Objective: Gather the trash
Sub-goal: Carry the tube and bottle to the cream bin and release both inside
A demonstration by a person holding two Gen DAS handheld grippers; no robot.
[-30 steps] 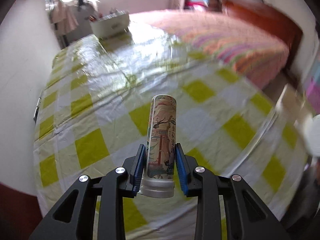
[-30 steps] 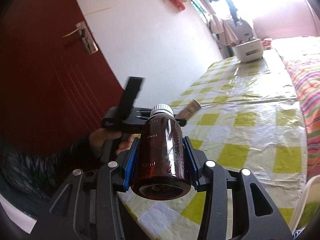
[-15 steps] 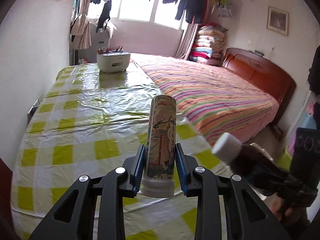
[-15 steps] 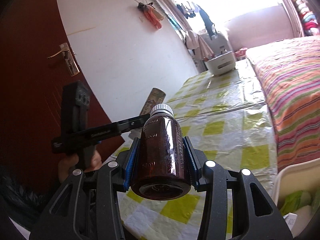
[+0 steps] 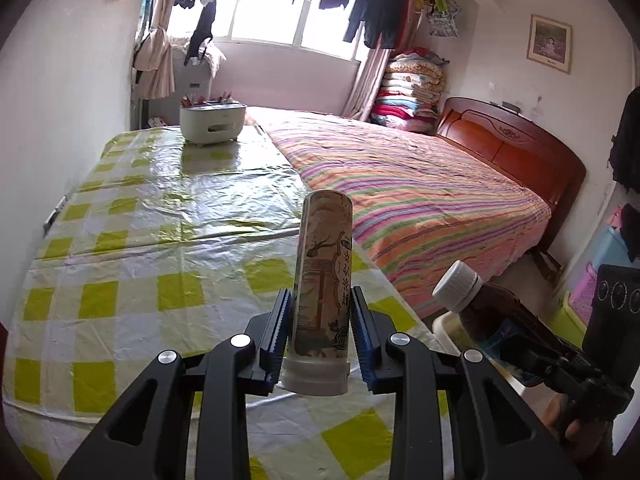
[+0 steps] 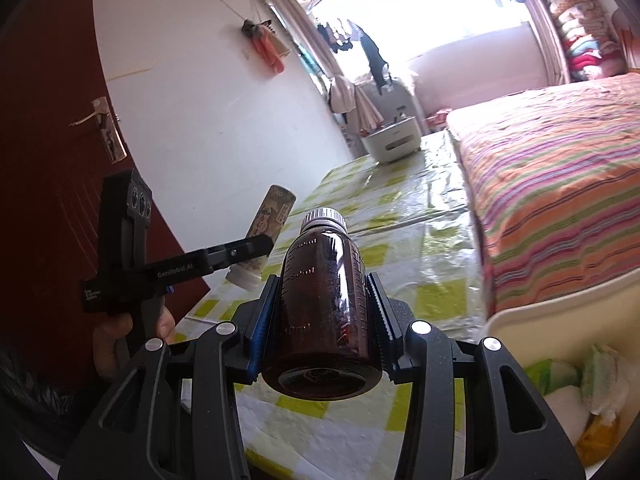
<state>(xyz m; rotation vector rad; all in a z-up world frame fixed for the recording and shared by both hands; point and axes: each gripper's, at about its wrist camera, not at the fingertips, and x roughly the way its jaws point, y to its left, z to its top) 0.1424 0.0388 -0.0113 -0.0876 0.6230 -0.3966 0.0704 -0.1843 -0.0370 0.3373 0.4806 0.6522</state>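
My left gripper [image 5: 321,296] is shut on a patterned paper tube [image 5: 324,264] with a white cap at its near end, held above the checked table [image 5: 160,240]. My right gripper [image 6: 323,284] is shut on a brown bottle [image 6: 324,304] with a white screw cap pointing away. In the left wrist view the bottle [image 5: 492,312] shows at lower right. In the right wrist view, the left gripper [image 6: 256,246] and the tube [image 6: 272,212] appear on the left. A white bin [image 6: 560,296] holding crumpled trash [image 6: 600,376] sits at lower right, off the table's corner.
A white box-shaped container [image 5: 212,122] stands at the table's far end. A bed with a striped cover [image 5: 420,184] runs along the table's right side. A dark red door [image 6: 48,160] and a white wall are on the left. A hand [image 6: 108,332] grips the left tool.
The left view has lifted from the tabletop to the room, and the bottle has come in at its right. The right view has swung right, bringing the bin in.
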